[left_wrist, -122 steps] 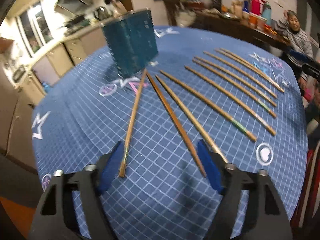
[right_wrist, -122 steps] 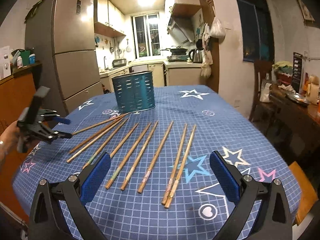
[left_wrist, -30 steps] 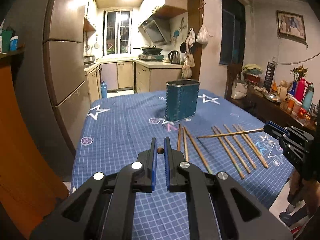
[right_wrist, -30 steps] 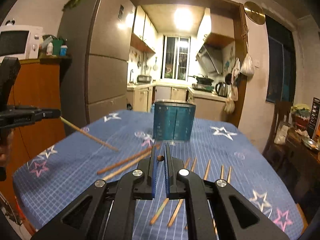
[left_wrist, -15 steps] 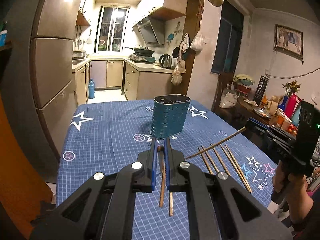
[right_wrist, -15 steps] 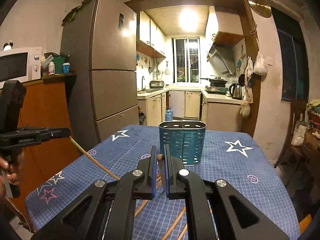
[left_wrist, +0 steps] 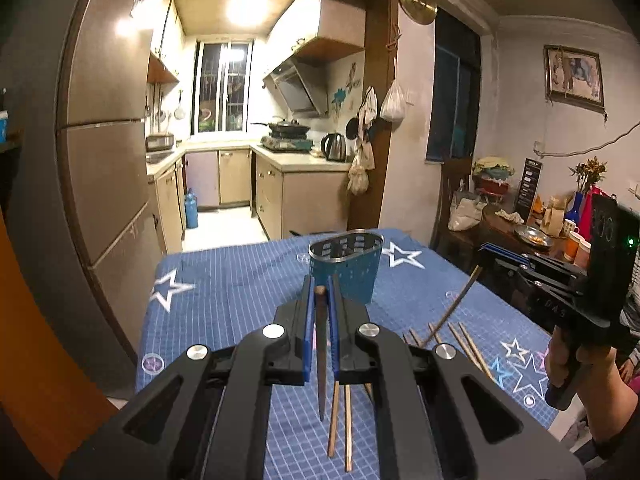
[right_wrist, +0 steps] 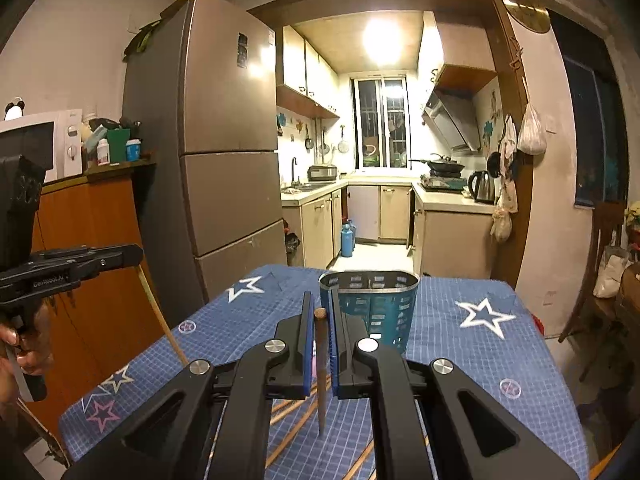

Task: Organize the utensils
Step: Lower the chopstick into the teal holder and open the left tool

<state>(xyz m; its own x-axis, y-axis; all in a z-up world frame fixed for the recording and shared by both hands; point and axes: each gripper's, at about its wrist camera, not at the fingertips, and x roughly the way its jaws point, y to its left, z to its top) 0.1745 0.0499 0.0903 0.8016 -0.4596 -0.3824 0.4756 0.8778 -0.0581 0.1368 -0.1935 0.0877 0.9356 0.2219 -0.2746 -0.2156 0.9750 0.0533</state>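
Each gripper pinches one chopstick: the left gripper [left_wrist: 320, 296] holds its chopstick [left_wrist: 321, 360], the right gripper [right_wrist: 320, 316] its own [right_wrist: 321, 372]. They should tip the points down over the far cup [right_wrist: 370, 308], then let go.

Both grippers are showing the same build: the left gripper [left_wrist: 320, 300] and right gripper [right_wrist: 320, 316] are wearing matte black angular frames, blue pads lining the fingers [left_wrist: 306, 332] (silver round screws [right_wrist: 275, 346] dotting each arm).
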